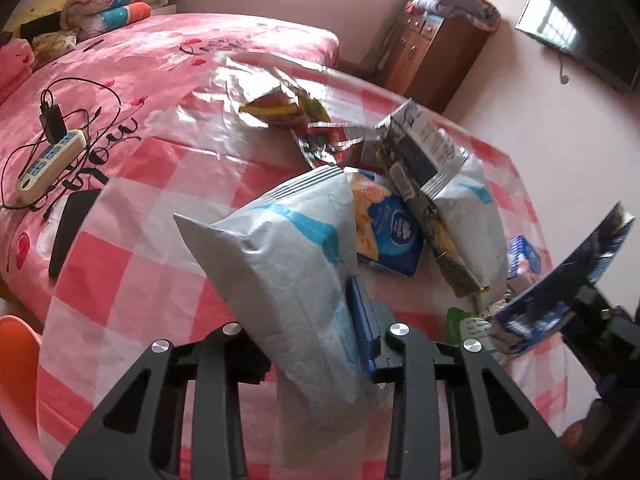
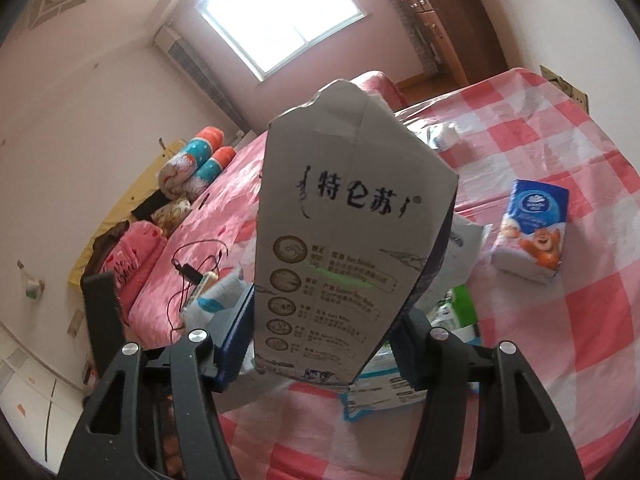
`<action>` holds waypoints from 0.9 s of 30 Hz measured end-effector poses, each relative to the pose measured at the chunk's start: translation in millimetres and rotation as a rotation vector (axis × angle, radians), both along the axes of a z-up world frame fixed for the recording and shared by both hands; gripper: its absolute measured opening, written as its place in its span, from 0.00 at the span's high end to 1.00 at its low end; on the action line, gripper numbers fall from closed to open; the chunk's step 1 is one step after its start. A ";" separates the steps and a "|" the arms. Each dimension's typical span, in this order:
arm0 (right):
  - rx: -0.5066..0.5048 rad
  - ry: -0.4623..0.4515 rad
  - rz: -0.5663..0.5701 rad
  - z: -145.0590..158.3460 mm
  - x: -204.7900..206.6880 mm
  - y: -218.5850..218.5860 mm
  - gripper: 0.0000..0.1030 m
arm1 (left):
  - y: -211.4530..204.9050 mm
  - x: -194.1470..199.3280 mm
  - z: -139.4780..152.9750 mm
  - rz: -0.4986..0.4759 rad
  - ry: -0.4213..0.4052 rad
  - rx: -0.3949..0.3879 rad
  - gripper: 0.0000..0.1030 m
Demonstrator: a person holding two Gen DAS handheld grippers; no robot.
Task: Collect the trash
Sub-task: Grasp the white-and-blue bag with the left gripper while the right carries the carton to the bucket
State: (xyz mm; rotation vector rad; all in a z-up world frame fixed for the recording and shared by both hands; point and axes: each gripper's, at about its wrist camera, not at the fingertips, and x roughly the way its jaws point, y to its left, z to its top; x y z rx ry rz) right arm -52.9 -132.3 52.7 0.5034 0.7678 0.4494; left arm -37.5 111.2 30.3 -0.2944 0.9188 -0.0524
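Note:
My left gripper (image 1: 316, 344) is shut on a white plastic bag with blue print (image 1: 296, 264) and holds it raised over the checked tablecloth (image 1: 132, 264). Behind it lies a pile of trash: a blue snack packet (image 1: 394, 232), a crumpled grey carton (image 1: 416, 148), a second white bag (image 1: 476, 216) and torn foil wrappers (image 1: 292, 112). My right gripper (image 2: 324, 344) is shut on a flattened white milk carton with black Chinese print (image 2: 340, 240), held upright. That carton and gripper also show at the right in the left wrist view (image 1: 568, 284).
A tissue pack with a bear picture (image 2: 532, 232) lies on the cloth at the right. A bed with a pink cover (image 1: 132, 68) holds a power strip with cables (image 1: 52, 160) and a black slab (image 1: 70, 228). A wooden cabinet (image 1: 432, 60) stands behind. An orange chair (image 1: 16, 352) sits at the left.

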 end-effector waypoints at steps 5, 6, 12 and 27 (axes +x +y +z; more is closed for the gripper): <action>-0.003 0.009 0.047 0.9 -1.2 17.9 0.42 | 15.5 -17.6 12.8 -0.005 -0.043 -0.025 0.66; -0.002 0.013 0.058 1.2 -1.8 22.6 0.42 | 18.8 -20.9 15.0 -0.005 -0.050 -0.028 0.66; 0.004 0.040 0.149 0.0 -6.2 58.2 0.42 | 46.1 -46.0 25.7 0.012 -0.093 -0.003 0.66; -0.032 0.124 0.581 -11.3 -36.5 226.7 0.42 | 185.6 -137.9 17.3 0.265 -0.075 0.089 0.66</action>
